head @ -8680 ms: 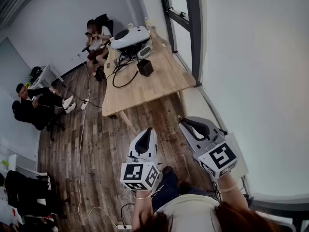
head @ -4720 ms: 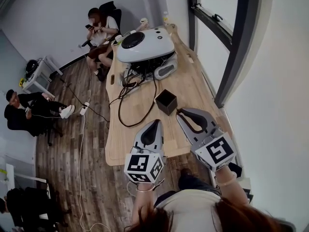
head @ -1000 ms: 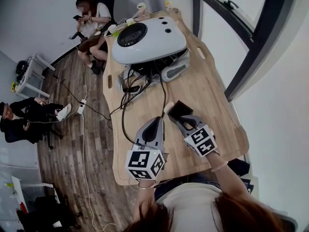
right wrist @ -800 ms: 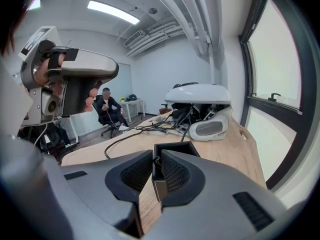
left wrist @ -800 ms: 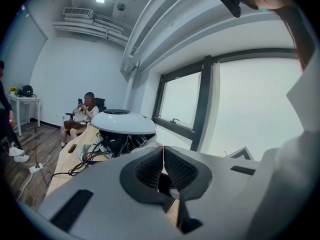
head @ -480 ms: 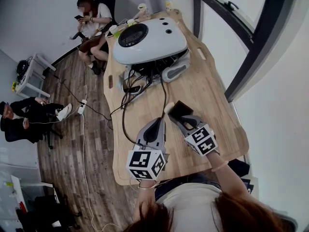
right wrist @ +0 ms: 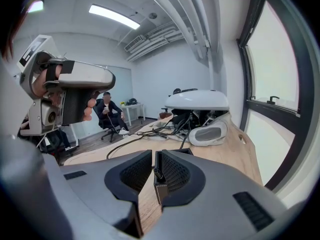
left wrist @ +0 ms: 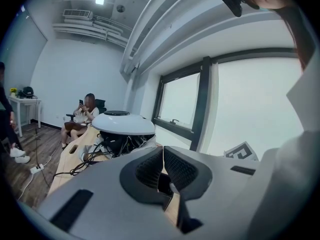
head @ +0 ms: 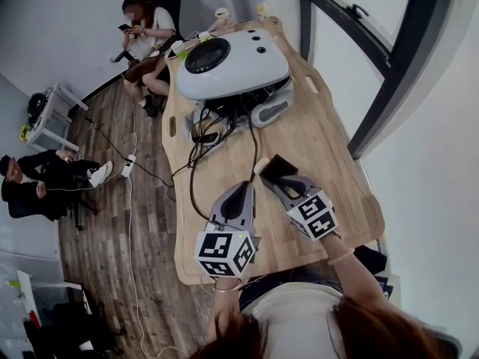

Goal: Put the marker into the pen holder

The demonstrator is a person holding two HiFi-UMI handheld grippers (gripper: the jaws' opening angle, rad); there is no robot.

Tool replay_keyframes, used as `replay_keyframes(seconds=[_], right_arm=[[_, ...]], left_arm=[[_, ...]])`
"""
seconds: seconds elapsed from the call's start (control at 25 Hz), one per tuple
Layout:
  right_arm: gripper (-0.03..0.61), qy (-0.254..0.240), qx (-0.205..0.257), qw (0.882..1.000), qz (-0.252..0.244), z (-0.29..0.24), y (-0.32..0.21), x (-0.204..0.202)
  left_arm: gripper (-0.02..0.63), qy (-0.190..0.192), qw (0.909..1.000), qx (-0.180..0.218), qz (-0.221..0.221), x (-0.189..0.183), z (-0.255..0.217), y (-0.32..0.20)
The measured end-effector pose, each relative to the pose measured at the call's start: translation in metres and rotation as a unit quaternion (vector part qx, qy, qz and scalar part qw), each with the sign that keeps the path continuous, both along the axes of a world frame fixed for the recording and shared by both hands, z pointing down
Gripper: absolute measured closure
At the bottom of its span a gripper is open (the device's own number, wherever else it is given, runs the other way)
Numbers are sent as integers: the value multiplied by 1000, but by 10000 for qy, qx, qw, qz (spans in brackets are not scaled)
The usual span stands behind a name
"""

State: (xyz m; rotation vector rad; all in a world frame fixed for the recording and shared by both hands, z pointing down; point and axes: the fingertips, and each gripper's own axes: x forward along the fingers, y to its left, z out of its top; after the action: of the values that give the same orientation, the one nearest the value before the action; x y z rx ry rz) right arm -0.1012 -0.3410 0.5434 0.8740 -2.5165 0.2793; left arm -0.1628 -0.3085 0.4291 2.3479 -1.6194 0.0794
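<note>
The black square pen holder (head: 281,164) stands on the wooden table (head: 329,163), right of the middle. My right gripper (head: 266,176) reaches its near left corner. In the right gripper view the jaws (right wrist: 153,156) stand almost together. A dark rounded marker end (right wrist: 156,174) sits in the slit between them, and the holder's rim (right wrist: 176,151) is just behind. My left gripper (head: 243,188) hovers a little to the left, shut and empty; its pads (left wrist: 150,169) meet at the tip.
A big white domed device (head: 228,62) and a grey oblong unit (head: 271,111) fill the table's far half. Black cables (head: 196,178) trail toward the left edge. One person (head: 142,28) sits at the far end, another (head: 34,178) on the left. A window frame (head: 389,73) runs along the right.
Over the earlier frames the person walked to the table and brought both grippers up to the holder. In the last second nothing has visibly moved.
</note>
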Motion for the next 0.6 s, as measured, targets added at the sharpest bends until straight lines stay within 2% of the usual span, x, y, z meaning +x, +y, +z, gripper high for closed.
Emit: replay_keyframes(seconds=[0.6], right_arm=[[523, -452, 545, 9975, 32, -53, 22, 15]], left_arm=[[592, -7, 9999, 148, -68, 12, -12, 27]])
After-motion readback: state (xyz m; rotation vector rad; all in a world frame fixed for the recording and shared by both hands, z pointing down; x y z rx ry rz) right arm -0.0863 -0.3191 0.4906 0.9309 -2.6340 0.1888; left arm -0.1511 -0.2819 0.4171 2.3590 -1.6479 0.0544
